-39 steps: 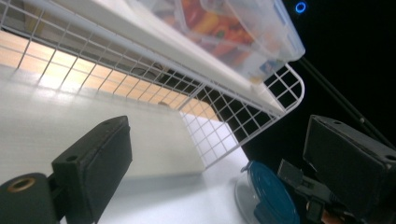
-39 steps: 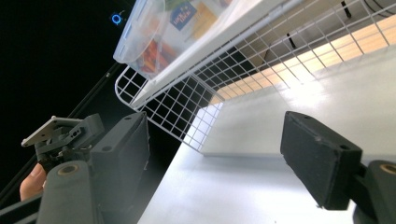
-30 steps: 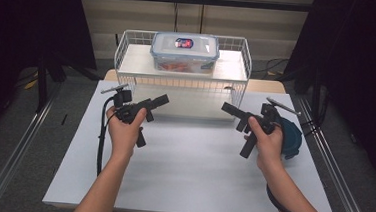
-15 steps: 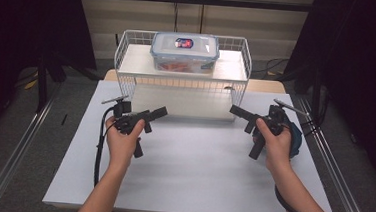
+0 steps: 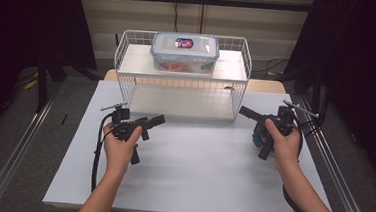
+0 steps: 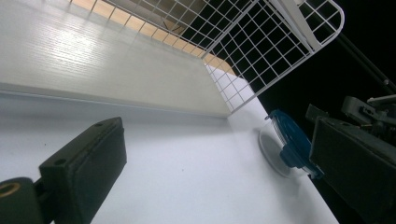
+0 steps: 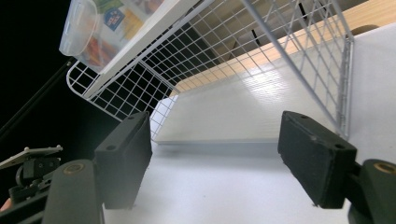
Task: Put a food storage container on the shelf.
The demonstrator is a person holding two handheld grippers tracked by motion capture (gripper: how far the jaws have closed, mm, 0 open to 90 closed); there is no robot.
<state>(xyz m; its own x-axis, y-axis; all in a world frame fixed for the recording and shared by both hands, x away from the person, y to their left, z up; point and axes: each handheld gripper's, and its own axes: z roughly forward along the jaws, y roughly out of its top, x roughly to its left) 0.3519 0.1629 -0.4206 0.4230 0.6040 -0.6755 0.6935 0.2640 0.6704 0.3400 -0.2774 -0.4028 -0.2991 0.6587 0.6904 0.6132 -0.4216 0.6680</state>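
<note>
Dark curtains close off the room on both sides from where I watch, with a pale wall panel and cables at the back and grey floor below. Metal rails run along the floor on either side of the white tabletop [image 5: 196, 172], which is bare across its near half.

On the left, my left hand-held gripper [image 5: 156, 120] hovers just above the tabletop, pointing toward the middle and slightly back. In the left gripper view its two black pads [image 6: 88, 163] stand well apart with nothing between them, so it is spread. A black cable trails from it down along the forearm.

In the middle, at the far edge, stands a white wire rack [image 5: 127, 81] with two levels. Its lower board is pale and carries nothing I can see. On the upper shelf sits a clear plastic box [image 5: 184, 53] with a snap-on lid and a blue and red label; orange and red contents show through its wall, though I cannot tell what they are. The right gripper view catches the same box [image 7: 93, 28] from below, through the mesh.

On the right, my right hand-held gripper [image 5: 246, 113] points left toward the rack's near corner. Its jaws have just been closing a little, yet they are still spread wide, with nothing between the pads [image 7: 126, 154]. Just behind that hand, a round blue lidded object [image 6: 289, 144] rests on the tabletop near the right edge.
</note>
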